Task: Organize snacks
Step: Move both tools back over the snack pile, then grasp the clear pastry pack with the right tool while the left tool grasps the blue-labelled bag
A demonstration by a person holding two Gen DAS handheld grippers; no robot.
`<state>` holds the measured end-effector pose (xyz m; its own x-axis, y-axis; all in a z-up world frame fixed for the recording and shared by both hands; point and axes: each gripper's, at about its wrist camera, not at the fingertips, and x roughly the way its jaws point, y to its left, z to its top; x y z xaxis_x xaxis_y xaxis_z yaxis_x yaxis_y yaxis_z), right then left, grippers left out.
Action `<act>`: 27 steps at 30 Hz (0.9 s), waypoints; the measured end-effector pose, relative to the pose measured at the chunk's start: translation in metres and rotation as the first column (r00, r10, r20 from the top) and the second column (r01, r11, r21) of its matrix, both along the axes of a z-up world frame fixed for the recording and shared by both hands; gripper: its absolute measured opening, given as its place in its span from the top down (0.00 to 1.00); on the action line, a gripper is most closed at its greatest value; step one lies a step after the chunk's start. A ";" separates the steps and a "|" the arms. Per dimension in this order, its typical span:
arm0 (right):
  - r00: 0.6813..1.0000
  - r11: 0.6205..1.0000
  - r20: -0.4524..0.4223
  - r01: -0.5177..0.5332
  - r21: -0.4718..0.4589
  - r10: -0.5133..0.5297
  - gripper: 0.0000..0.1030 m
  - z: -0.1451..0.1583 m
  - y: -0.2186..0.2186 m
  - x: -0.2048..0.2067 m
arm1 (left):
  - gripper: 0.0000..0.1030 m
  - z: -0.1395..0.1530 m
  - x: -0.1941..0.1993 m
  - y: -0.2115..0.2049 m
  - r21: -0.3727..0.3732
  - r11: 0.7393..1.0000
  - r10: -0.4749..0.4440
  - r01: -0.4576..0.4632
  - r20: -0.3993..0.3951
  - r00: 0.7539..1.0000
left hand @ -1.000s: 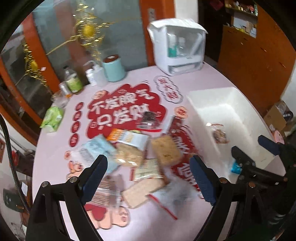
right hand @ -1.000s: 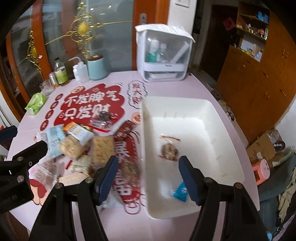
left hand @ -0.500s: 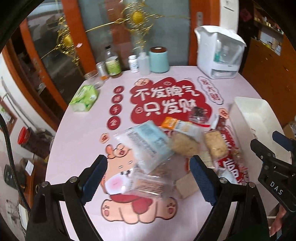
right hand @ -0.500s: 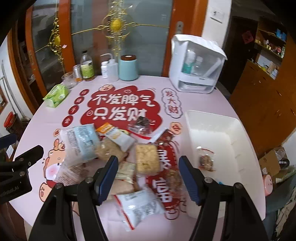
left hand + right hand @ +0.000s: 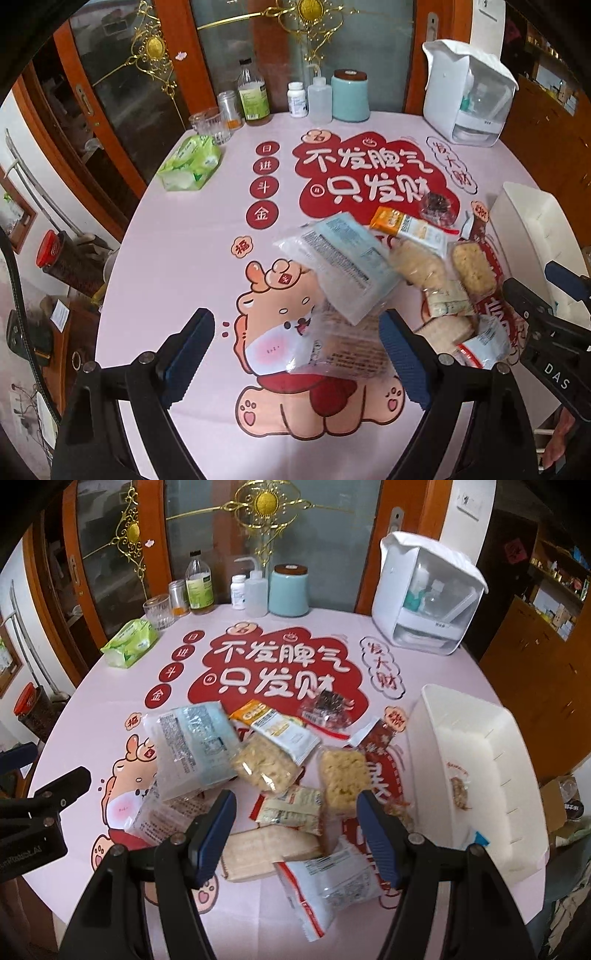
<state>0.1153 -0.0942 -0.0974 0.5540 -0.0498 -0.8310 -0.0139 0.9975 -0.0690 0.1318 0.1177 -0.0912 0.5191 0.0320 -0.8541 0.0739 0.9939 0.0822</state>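
Two black hand-held grippers with blue pads hover over a round pink table (image 5: 92,709): the left gripper (image 5: 295,354) spread wide, the right gripper (image 5: 295,830) moderately open, both empty. A heap of wrapped snacks (image 5: 258,771) lies toward the table's right side, beside a white rectangular plastic bin (image 5: 476,738) at the right edge, which holds a clear-wrapped round biscuit (image 5: 460,790).

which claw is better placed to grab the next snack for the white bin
Right claw, probably: open over the snack pile, with the white plastic bin beside it. Left claw hangs open at the pile's far edge.
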 end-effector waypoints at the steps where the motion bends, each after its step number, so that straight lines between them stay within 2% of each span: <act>1: 1.000 1.000 -0.007 0.001 0.007 -0.001 0.34 -0.003 0.001 0.000 | 0.13 -0.003 0.001 0.001 0.001 1.000 -0.003 0.003 -0.005 1.000; 15: 0.996 0.993 -0.085 0.007 0.114 0.003 0.34 -0.046 0.001 0.001 | 0.13 -0.066 0.020 0.021 0.002 1.000 -0.022 0.023 -0.143 0.989; 20: 0.991 0.982 -0.119 -0.037 0.183 0.059 0.34 -0.059 0.016 0.008 | 0.13 -0.085 0.026 0.029 -0.009 1.000 -0.017 0.016 -0.190 0.982; 24: 0.982 0.965 -0.143 -0.086 0.249 0.124 0.34 -0.073 0.033 0.014 | 0.13 -0.088 0.035 0.033 -0.007 1.000 -0.019 0.018 -0.185 0.983; 27: 0.976 0.950 -0.125 -0.140 0.280 0.180 0.34 -0.081 0.048 0.019 | 0.13 -0.087 0.054 0.037 -0.038 0.999 -0.031 0.024 -0.188 0.982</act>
<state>0.1344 -0.0465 -0.1780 0.4069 0.2649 -0.8742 -0.1645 0.9626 0.2151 0.1860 0.1544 -0.1778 0.3493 -0.0126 -0.9369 0.1123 0.9933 0.0285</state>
